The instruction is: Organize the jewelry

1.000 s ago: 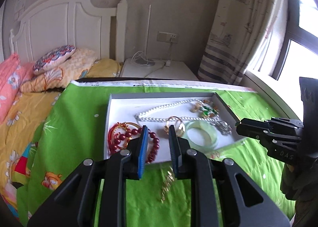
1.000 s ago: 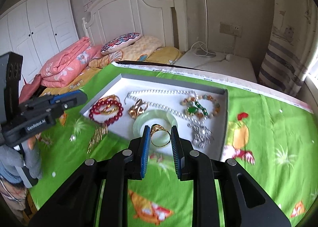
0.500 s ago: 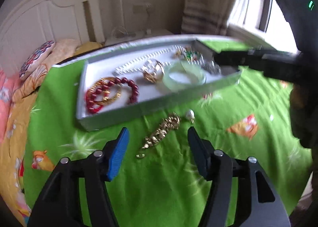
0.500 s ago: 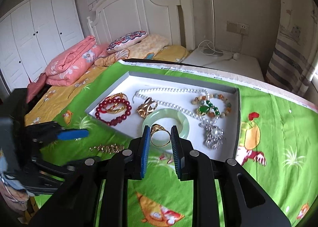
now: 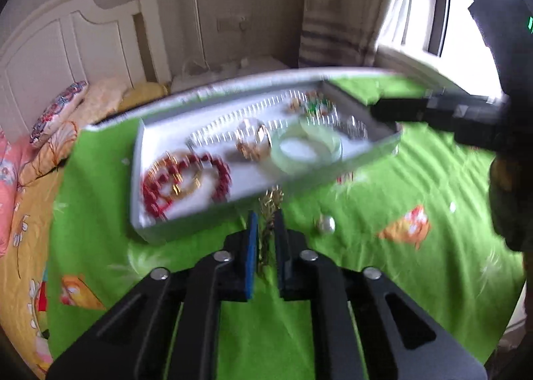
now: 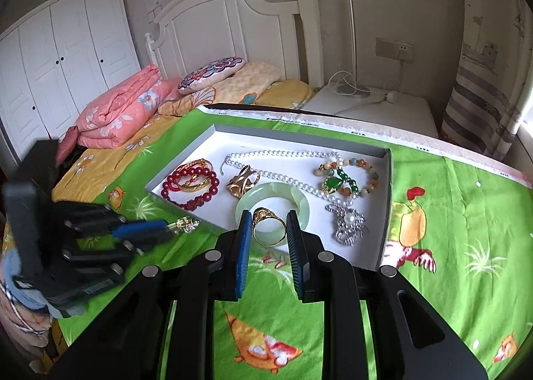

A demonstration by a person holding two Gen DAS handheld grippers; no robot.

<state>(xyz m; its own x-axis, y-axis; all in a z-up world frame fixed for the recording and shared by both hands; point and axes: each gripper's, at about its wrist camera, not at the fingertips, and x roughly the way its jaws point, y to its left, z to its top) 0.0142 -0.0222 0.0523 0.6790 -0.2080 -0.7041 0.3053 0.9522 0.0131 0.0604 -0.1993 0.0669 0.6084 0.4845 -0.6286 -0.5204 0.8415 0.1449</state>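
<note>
A grey tray [image 6: 299,135] with a white lining lies on the green cloth, holding a red bead bracelet [image 6: 190,180], a pearl necklace [image 6: 283,155], a jade bangle [image 6: 301,201] and other pieces. My left gripper [image 5: 265,216] is low over the cloth just in front of the tray [image 5: 200,223], shut on a gold chain [image 5: 270,200] whose end sticks out past the fingertips. From the right wrist view the left gripper [image 6: 166,228] shows at the left with the chain [image 6: 185,224] at its tip. My right gripper [image 6: 269,213] is shut on a gold ring [image 6: 262,212] above the tray's near edge.
A single pearl piece [image 5: 326,223] lies on the cloth right of the chain. The bed with a folded pink quilt [image 6: 116,113] and pillows is to the left. A white nightstand [image 6: 373,103] with cables stands behind, a curtain [image 6: 479,97] at the right.
My left gripper opened wide over the gold chain, came down and rolled, then shut on it. The right gripper kept still with the ring in it.
</note>
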